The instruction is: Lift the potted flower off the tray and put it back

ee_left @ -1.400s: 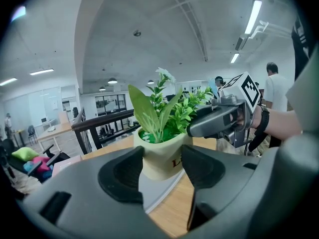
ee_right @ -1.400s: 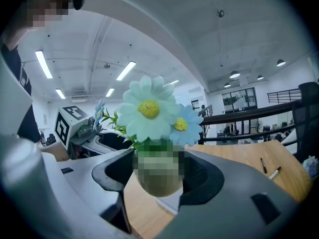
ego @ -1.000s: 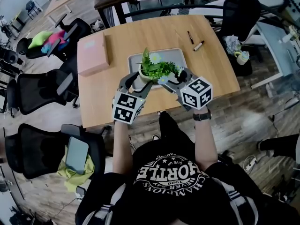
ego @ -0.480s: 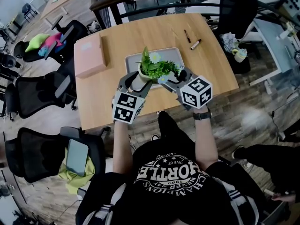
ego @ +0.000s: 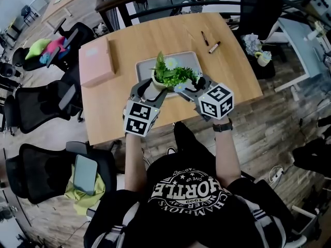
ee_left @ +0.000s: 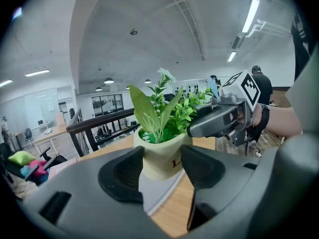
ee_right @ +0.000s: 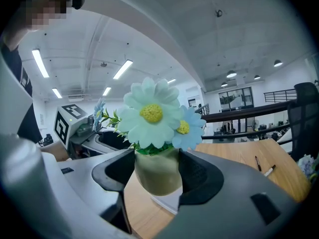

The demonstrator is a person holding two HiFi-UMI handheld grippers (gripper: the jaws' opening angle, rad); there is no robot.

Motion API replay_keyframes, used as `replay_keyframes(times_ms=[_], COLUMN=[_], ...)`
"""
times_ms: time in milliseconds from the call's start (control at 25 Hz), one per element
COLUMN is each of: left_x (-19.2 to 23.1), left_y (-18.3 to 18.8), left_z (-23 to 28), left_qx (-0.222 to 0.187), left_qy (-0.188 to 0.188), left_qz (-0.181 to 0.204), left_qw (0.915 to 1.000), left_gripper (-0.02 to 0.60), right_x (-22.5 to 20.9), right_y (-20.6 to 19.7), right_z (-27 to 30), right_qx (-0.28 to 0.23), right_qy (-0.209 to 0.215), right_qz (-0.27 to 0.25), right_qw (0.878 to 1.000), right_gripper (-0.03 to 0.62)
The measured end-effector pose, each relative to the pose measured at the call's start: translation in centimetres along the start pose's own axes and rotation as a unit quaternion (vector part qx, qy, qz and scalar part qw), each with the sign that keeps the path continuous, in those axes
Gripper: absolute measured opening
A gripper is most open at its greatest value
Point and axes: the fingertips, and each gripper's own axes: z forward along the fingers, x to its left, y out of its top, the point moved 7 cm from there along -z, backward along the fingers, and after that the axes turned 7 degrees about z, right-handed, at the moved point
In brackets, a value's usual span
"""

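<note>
Both pads (ee_left: 124,173) of the left gripper (ee_left: 162,156) press against the sides of the cream pot, so its jaws stand wide and are closed on the one potted flower (ego: 170,75). The right gripper (ee_right: 157,163) grips the same pot from the other side, its two pads (ee_right: 197,176) also set wide and touching the pot walls. In the right gripper view two pale daisies with yellow centres rise just above the jaws. The pot's rounded base appears slightly raised off the tray, though I cannot tell this for certain.

The pot sits over the near-left corner of the single grey tray (ego: 191,61). The tray lies around the middle of the tabletop (ego: 155,40). One pink box (ego: 97,61) rests along the tabletop's left edge. Two pens, a dark one (ego: 205,38) and a lighter one (ego: 214,47), lie apart from each other towards the far-right corner.

Off the left edge stand three black office chairs (ego: 39,105), the nearest of them carrying a yellow-green cloth (ego: 77,190).
</note>
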Motion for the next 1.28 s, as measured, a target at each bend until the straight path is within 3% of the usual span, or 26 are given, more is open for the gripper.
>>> replay_keyframes(times_ms=[1280], left_x=[1.0], left_y=[-0.3], left_z=[6.8], left_qx=[0.003], left_qy=[-0.057], left_qz=[-0.006], left_qw=[0.9984], left_gripper=[0.261], right_x=[-5.6], right_y=[-0.8], right_z=[0.3], right_qx=[0.014], right_qy=[-0.049], right_qz=[0.026], right_qw=[0.998], right_gripper=[0.291])
